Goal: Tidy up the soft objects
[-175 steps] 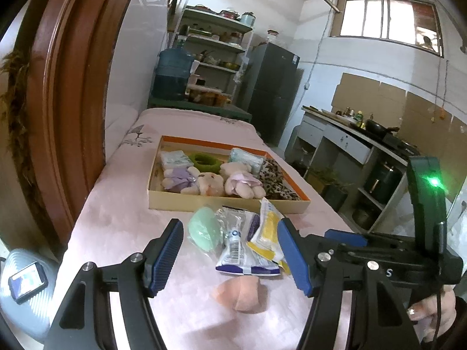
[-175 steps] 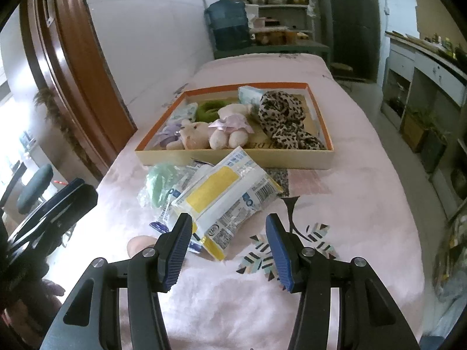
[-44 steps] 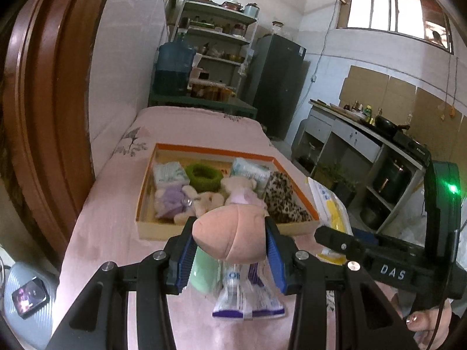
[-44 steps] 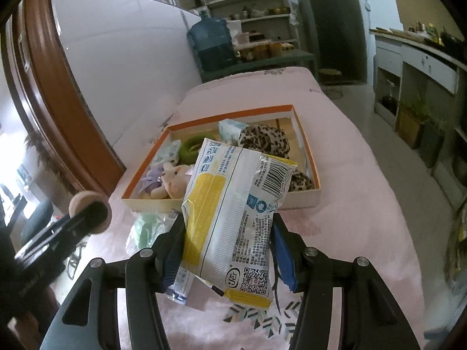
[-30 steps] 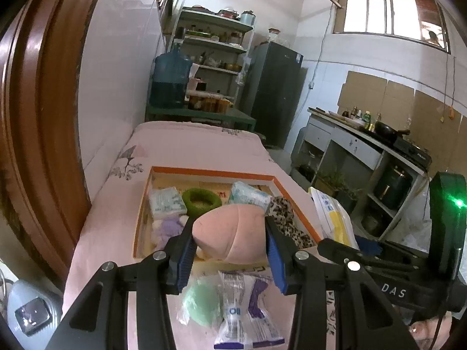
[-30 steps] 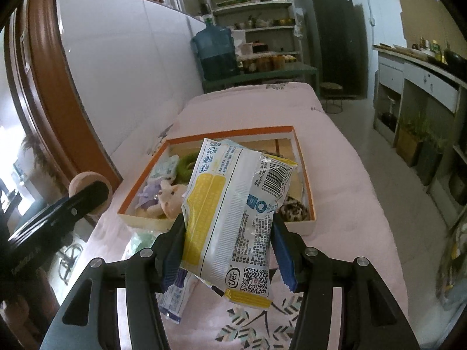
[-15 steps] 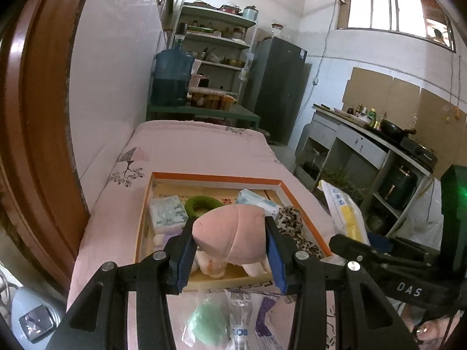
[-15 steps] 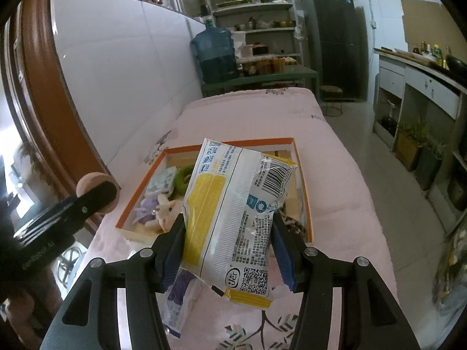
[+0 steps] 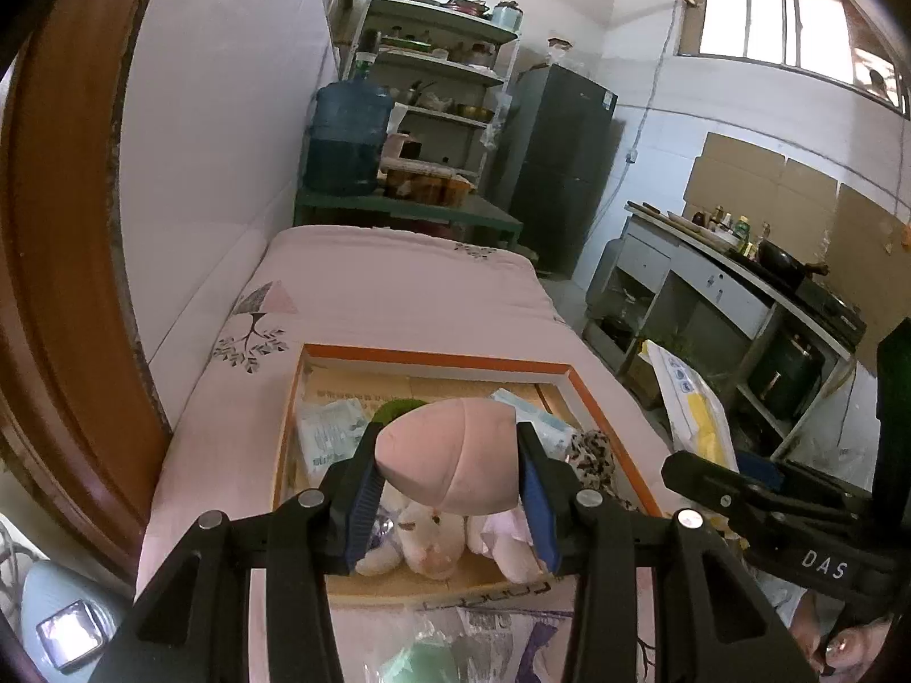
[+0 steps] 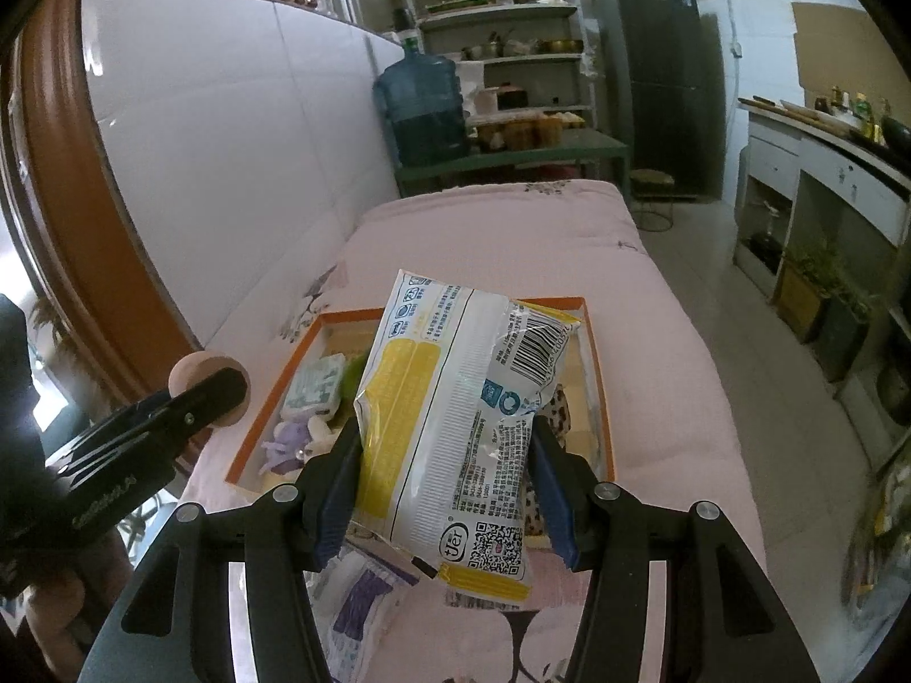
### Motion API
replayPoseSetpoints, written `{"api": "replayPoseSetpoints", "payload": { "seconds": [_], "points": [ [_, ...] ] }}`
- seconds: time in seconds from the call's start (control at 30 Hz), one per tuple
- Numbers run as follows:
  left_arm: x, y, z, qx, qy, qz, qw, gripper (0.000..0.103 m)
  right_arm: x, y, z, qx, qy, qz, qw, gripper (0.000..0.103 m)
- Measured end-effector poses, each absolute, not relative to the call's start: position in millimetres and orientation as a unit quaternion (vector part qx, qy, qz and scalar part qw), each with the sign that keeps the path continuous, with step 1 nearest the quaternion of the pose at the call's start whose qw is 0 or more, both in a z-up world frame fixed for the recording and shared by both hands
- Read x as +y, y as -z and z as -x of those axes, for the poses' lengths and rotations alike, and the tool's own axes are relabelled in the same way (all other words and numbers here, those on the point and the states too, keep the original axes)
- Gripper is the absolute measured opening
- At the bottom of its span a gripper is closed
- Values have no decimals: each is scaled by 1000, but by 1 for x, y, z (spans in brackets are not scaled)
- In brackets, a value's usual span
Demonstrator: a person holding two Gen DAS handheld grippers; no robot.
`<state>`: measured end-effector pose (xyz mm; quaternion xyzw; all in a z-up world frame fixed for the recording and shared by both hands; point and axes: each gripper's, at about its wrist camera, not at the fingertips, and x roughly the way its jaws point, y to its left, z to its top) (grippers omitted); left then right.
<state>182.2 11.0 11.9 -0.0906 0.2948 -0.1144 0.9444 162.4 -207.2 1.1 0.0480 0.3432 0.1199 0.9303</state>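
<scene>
1. left gripper point(image 9: 450, 489): jaws clamped on the pink sponge point(image 9: 450, 464), which bulges slightly between the blue pads. A few seconds back the sponge lay on the pink bedspread point(image 9: 398, 296) near its front edge, in front of open jaws. Over the last second and a half it has been carried up and forward; it now hangs above the front edge of the orange-rimmed box point(image 9: 433, 356) (height over the contents hard to judge through the fisheye).
2. Box contents under it: tissue pack point(image 9: 333, 435) at the left wall, green ring point(image 9: 398, 407) mostly hidden behind the sponge, white plush toys point(image 9: 421, 535) at the front edge, leopard-print fabric point(image 9: 592, 452) toward the right wall. The far strip of the box floor looks bare.
3. Not yet sorted: green item point(image 9: 421, 663) and purple-white pack point(image 9: 507, 637) on the bedspread in front of the box.
4. right gripper point(image 10: 444, 489): jaws gripping the yellow-white packet point(image 10: 455, 415) by its lower half, the top standing free. It was also flat on the bedspread earlier; now it is lifted, with the box's right half behind it.
5. Meaning: both picks are done and both loads are in transit. My read is the next step is a drop into the box. The front row is crowded, so the far strip looks the safer target (the packet is large and may overhang).
</scene>
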Motion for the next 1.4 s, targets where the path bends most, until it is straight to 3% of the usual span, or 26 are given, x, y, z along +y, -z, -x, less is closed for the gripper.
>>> {"api": "replayPoseSetpoints", "payload": {
  "seconds": [1.4],
  "points": [
    [18,14,-280,331,109,108,931,44,-223,13,-278,386,-104,-18,916,57]
  ]
}}
